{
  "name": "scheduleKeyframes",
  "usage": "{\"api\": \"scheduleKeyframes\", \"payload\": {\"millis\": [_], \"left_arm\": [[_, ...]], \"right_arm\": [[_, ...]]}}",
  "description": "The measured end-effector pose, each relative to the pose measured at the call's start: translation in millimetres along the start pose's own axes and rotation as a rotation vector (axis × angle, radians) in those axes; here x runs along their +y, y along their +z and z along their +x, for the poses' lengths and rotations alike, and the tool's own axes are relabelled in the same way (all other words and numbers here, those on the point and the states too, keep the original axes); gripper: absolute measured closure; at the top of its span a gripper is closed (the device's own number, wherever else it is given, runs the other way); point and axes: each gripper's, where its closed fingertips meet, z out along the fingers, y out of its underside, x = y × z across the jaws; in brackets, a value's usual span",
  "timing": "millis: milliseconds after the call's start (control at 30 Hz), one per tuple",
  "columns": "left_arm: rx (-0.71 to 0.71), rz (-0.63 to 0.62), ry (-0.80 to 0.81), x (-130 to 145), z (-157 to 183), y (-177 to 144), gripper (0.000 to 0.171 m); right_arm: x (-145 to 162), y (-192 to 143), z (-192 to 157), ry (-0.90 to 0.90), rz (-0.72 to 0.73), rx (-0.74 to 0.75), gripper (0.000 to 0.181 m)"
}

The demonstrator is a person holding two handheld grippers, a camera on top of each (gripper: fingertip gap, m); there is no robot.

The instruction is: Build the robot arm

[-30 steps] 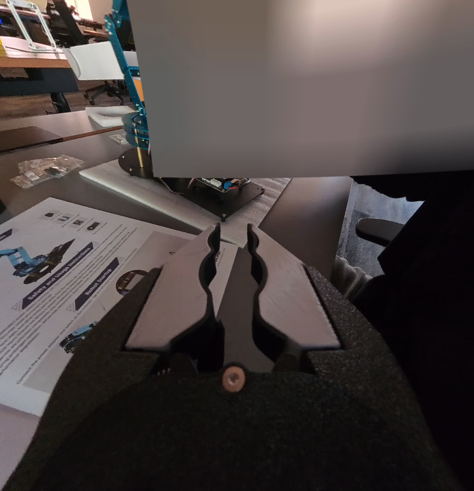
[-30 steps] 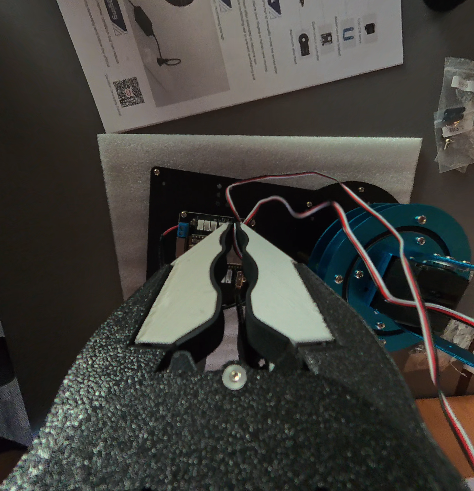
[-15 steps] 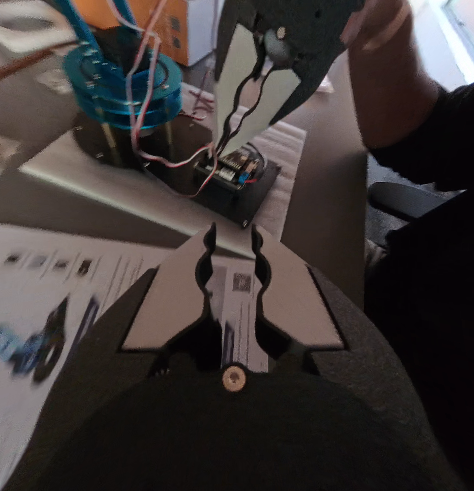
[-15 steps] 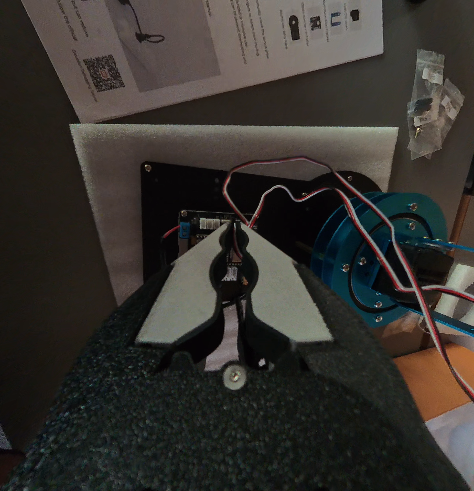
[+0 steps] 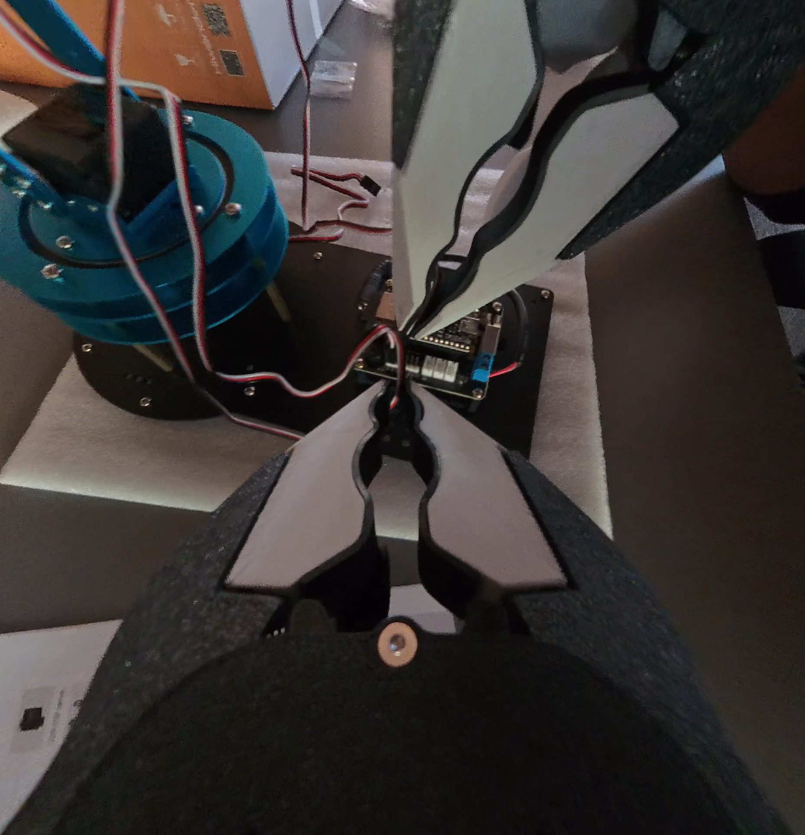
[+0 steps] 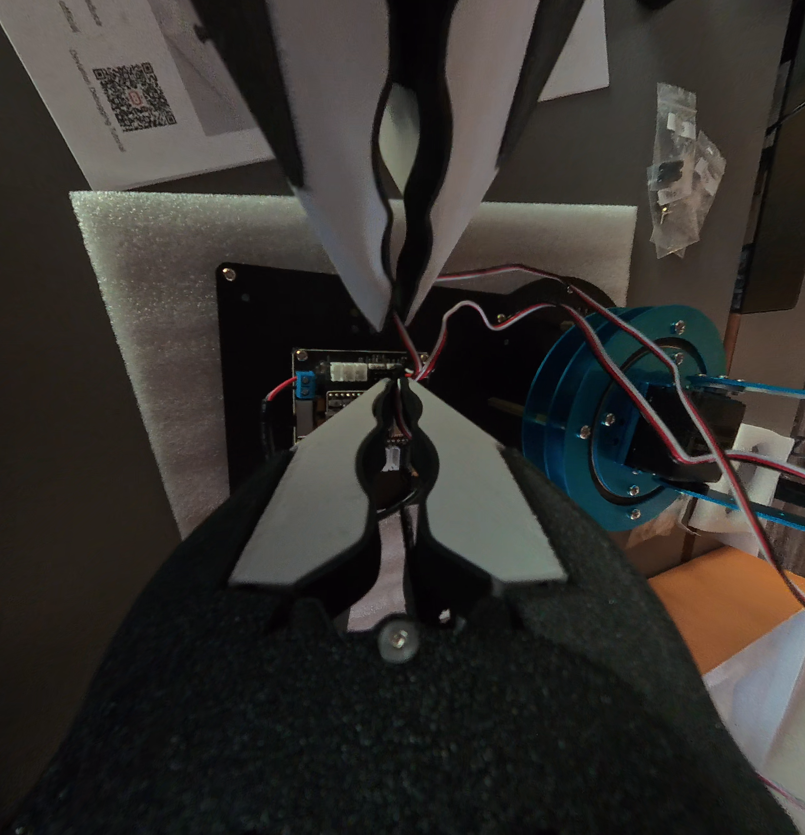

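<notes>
Pinching servo wire (image 5: 394, 361): both tools nearly closed | white foam pad (image 5: 111, 447) | grey desk (image 5: 689, 406)

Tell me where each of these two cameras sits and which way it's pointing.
Left wrist view: sits on the left tool, facing the circuit board; the right tool and a forearm show opposite.
Right wrist view: sits on the right tool, looking down on the board; the left tool shows opposite.
Shared: board, servo wire, blue turntable base, foam sheet.
</notes>
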Motion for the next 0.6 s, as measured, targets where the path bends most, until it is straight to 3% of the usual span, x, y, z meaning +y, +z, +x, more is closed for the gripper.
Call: {"api": "scheduleKeyframes", "payload": {"millis": [333,600], "left_arm": [[-0.02,0.1,-0.07,-5.8,-15.3,-4.2,0.169],[-0.032,0.097,-0.055,-3.7,-16.3,-4.7,0.169]], "right_arm": [[-1.4,4.0,0.7,-0.014,-0.025,0.0,0.181],[-0.8,4.1,-0.4,-0.046,-0.027,-0.031,0.18]]}}
